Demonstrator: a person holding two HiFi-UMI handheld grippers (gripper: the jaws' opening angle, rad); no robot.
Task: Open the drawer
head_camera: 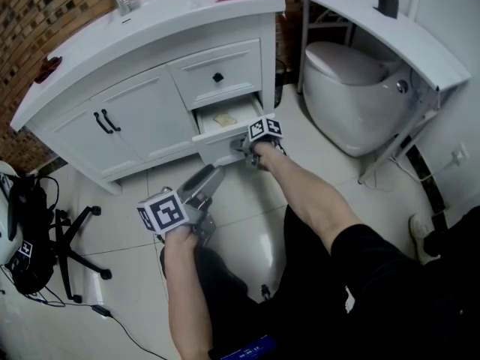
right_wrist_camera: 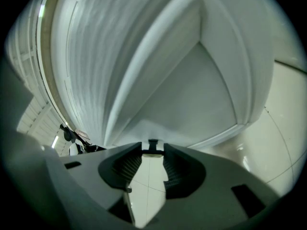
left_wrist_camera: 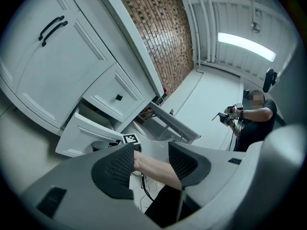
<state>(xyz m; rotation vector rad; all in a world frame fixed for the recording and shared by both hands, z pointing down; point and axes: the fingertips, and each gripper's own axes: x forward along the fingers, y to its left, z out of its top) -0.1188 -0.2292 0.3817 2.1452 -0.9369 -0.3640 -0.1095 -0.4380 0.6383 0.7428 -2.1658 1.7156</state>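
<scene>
The white vanity's lower drawer stands partly pulled out, with a tan item lying inside. My right gripper is at the drawer front, its jaws closed on the small dark knob at their tips. The upper drawer above stays closed. My left gripper hangs over the floor tiles a little in front of the drawer, open with nothing in it. In the left gripper view its pads frame my right forearm, and the pulled-out drawer shows at the left.
Double cabinet doors fill the vanity's left half. A toilet and a white shelf stand to the right. A chair base and a black bag lie at the left. Another person stands far off.
</scene>
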